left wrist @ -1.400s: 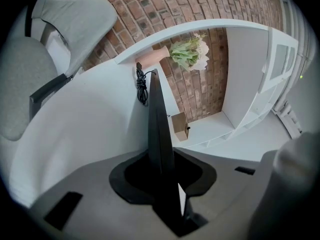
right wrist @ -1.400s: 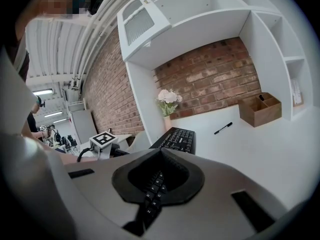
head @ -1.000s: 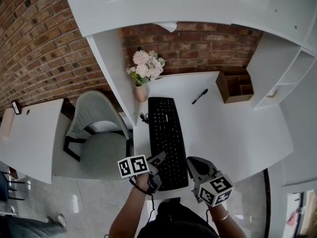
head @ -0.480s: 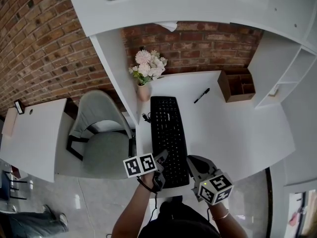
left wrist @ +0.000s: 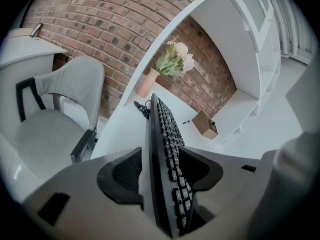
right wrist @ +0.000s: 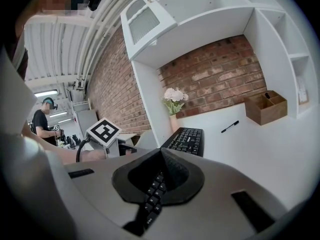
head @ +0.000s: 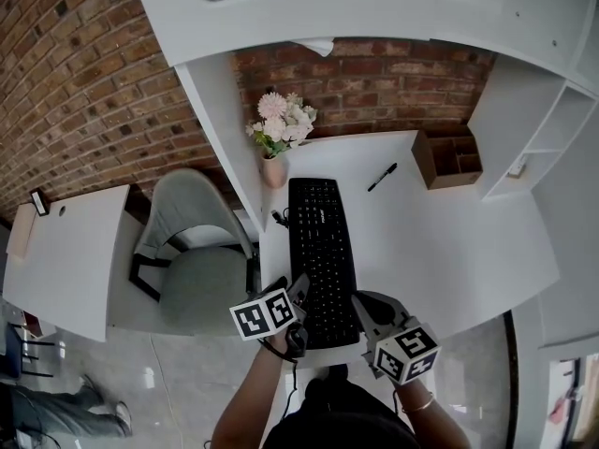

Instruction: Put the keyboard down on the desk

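The keyboard (head: 321, 251) is laid flat on the desk (head: 440, 241), with its long axis running straight away from the person and its near end set between both grippers. Its near left edge is straddled by the left gripper (left wrist: 161, 176), whose jaws are opening wide around it. The near right corner appears to be pinched by the right gripper (right wrist: 159, 184), whose jaws are nearly together. A small mark above the keys cannot be read.

Matt black plastic keyboard (head: 321, 251), smooth white desk (head: 440, 241), rough brick wall (head: 84, 92), plain wooden organiser (head: 452, 160).
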